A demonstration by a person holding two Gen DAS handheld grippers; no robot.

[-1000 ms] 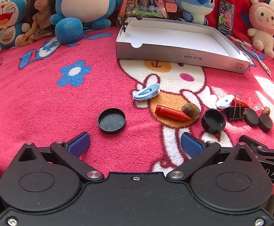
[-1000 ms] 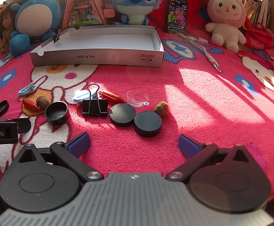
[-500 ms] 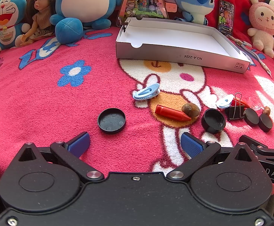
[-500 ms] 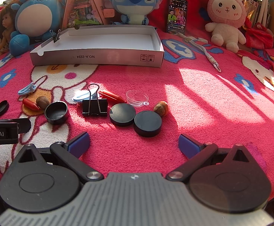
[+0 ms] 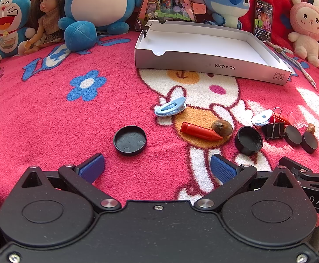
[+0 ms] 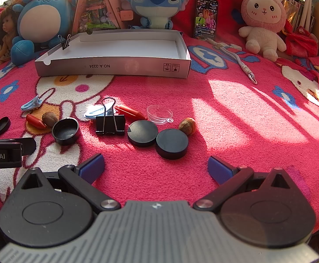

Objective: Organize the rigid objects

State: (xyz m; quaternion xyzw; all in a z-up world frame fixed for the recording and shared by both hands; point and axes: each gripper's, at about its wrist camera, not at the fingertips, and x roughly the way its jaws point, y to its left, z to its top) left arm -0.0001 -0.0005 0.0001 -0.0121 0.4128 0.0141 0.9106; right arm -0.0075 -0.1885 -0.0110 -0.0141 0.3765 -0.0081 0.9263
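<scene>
Left gripper [image 5: 157, 164] low over the pink blanket [image 5: 49, 114], blue pads spread wide, nothing between them. Right gripper [image 6: 156, 164] likewise low and spread, empty, just beside the left one (its black body showing at the left edge of the right wrist view).

Just ahead of the left gripper: a shallow black cap [image 5: 129, 139], open side up, alone on the pink. Further right, a red crayon [image 5: 200, 130] touching a brown nut [image 5: 221, 127], then a deeper black cap [image 5: 248, 139] on its side. Beyond the crayon, a light-blue clip [image 5: 170, 106].

Ahead of the right gripper: two black discs [image 6: 142, 133] [image 6: 171, 143] touching edge to edge, a second nut [image 6: 188, 126] just beside the nearer disc, a clear plastic dome [image 6: 159, 114] behind them. Left of the discs, a black binder clip [image 6: 110, 121] with wire handles up; behind it another pale-blue clip [image 6: 95, 113] and a second red crayon [image 6: 130, 111].

Further back, a white cardboard tray [image 6: 115, 65], nothing on its floor, a small binder clip [image 6: 65, 41] on its far left rim. Behind it, plush toys, a doll and a phone [image 6: 205, 17] propped upright.
</scene>
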